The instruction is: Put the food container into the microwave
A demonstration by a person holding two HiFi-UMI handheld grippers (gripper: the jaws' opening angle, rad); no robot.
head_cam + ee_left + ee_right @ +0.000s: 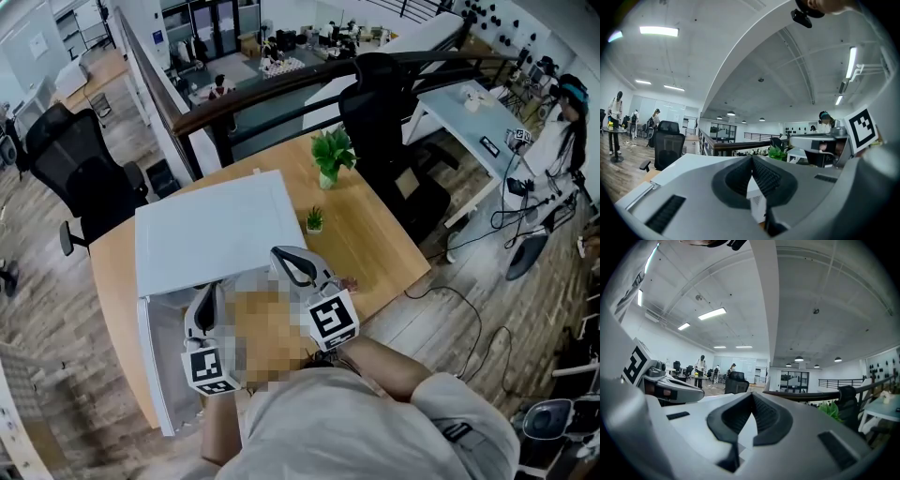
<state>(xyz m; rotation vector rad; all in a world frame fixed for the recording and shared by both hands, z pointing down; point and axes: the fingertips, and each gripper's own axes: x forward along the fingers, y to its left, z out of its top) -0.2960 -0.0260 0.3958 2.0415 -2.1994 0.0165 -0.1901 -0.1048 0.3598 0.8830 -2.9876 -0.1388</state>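
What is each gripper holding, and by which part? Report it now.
Nothing is held. The left gripper and the right gripper both have their jaws shut tip to tip, empty, near the white microwave.

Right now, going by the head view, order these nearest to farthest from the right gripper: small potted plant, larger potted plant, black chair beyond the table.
1. Small potted plant, on the table just beyond the right gripper.
2. Larger potted plant, farther back by the table's far edge.
3. Black chair, past the table, farthest.
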